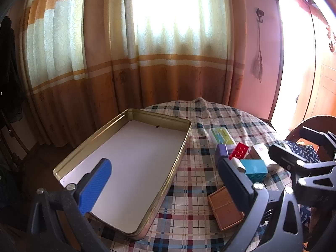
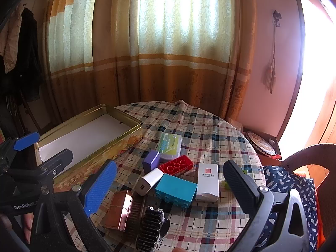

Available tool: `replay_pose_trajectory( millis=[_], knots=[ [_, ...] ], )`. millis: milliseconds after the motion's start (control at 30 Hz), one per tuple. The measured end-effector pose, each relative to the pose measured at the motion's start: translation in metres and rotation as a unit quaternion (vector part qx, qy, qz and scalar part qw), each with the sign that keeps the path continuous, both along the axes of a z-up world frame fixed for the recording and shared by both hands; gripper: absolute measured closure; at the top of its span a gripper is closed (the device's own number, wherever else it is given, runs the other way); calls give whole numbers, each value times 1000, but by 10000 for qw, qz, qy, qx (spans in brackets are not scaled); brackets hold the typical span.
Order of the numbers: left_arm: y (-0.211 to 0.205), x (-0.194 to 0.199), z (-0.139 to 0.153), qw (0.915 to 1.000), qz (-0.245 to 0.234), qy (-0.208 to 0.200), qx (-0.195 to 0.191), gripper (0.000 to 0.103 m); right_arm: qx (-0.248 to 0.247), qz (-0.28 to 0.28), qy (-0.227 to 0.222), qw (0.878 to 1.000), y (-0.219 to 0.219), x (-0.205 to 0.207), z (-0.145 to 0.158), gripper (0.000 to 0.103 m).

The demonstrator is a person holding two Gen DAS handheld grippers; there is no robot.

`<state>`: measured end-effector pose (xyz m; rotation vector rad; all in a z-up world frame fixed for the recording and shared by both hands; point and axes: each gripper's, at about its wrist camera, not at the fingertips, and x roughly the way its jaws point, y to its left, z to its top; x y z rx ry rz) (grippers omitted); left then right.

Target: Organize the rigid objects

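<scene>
Curtains are glowing behind a round table that is wearing a plaid cloth. Right gripper is hovering over the clutter with its jaws spread wide and nothing between them; left gripper is hanging likewise agape and empty above the tin, which is sitting at the table's left edge with only a white liner showing inside.

Just ahead of the right gripper, a teal brick is lying between a white charger and a white box. Behind them a red brick, a purple block and a green case are crowding together. Nearer the camera a brown box is leaning beside a black ribbed thing that I cannot identify.

Nothing appears packed yet, so this looks like the start: choosing a first piece. Next move probably calls for dropping the right gripper squarely over the teal brick, closing across its short sides, then carrying it left into the tin without nudging the charger touching it.
</scene>
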<state>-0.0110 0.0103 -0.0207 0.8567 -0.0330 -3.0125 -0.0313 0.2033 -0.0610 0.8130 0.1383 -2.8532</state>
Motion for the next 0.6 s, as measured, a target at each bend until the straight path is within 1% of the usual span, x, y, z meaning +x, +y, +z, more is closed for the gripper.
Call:
replay_pose_trajectory(
  millis=[333,433,533,600],
  knots=[
    [3,-5,-13,9999,0,-160,-60,0,-58,-33,-135,9999,7,-5,-6,1],
    [4,-8,-18,9996,16,-252,-117,0,-31,-129,-291,9995,11,-8,-13,1],
    [6,-11,-24,9994,2,-323,-149,0,-244,-121,-593,9979,22,-12,-25,1],
    [8,-12,-28,9991,-41,-379,-157,0,-271,-95,-733,9969,26,-12,-35,1]
  ],
)
